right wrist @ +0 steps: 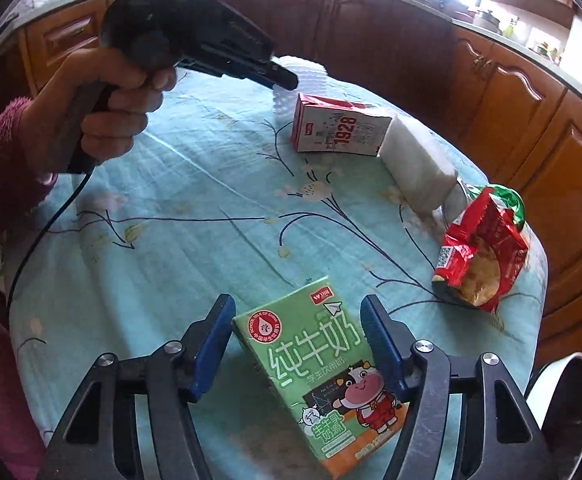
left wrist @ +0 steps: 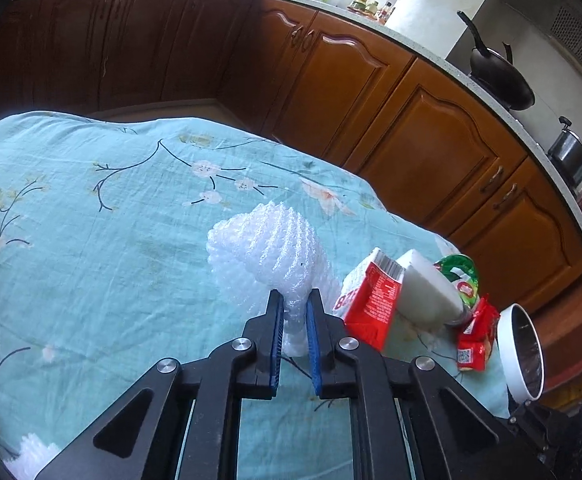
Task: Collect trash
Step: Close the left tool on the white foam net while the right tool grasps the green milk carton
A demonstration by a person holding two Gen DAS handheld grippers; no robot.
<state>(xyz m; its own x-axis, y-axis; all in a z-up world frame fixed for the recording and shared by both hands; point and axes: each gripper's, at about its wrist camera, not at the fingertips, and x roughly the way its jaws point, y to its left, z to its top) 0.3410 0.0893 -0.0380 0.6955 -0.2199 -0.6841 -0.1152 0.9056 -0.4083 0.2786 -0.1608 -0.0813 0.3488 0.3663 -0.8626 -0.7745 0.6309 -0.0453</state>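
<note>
My left gripper (left wrist: 294, 304) is shut on a white foam fruit net (left wrist: 267, 248) and holds it above the teal flowered tablecloth (left wrist: 91, 240). To its right lie a red-and-white milk carton (left wrist: 365, 300), a white foam block (left wrist: 427, 292), a green-lidded cup (left wrist: 461, 272) and a red snack wrapper (left wrist: 477, 332). My right gripper (right wrist: 297, 320) is open around a green milk carton (right wrist: 319, 372), which lies on the cloth between the pads. The right wrist view also shows the left gripper (right wrist: 287, 80), the red carton (right wrist: 341, 126), the foam block (right wrist: 419, 164) and the wrapper (right wrist: 481, 252).
A white round bin (left wrist: 521, 356) stands off the table's right edge; it also shows in the right wrist view (right wrist: 571, 400). Wooden kitchen cabinets (left wrist: 411, 128) run behind the table. A wok (left wrist: 499, 76) and a pot (left wrist: 571, 152) sit on the counter.
</note>
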